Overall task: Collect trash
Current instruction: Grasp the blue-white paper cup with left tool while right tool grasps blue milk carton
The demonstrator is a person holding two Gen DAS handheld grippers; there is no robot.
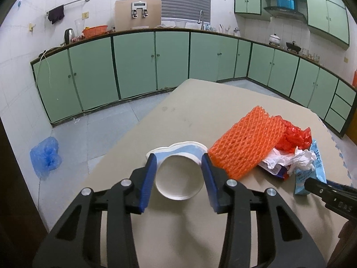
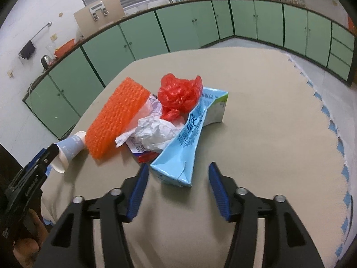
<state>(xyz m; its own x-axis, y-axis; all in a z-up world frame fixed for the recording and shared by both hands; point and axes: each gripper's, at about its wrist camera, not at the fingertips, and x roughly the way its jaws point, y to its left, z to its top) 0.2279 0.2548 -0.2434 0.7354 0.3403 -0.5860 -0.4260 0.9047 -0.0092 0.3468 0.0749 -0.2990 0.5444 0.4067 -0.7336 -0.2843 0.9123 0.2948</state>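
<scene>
Left wrist view: we bracket the paper cup (image 1: 178,176) with the left gripper (image 1: 178,163), jaws spread; the right gripper (image 2: 177,176) hovers spread beside the blue carton (image 2: 189,138).

Dim even light, perhaps overhead, fisheye-warped edges

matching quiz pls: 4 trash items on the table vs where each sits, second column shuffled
Items:
1. paper cup
2. orange foam net
3. red plastic bag
4. blue carton

Places:
A. heaped on top at the far side of the pile
B. lying on its side between the fingers of the left gripper
C. just ahead of the open right gripper, crushed
D. flat between the cup and the crumpled white paper

Pairs: 1-B, 2-D, 3-A, 4-C
</scene>
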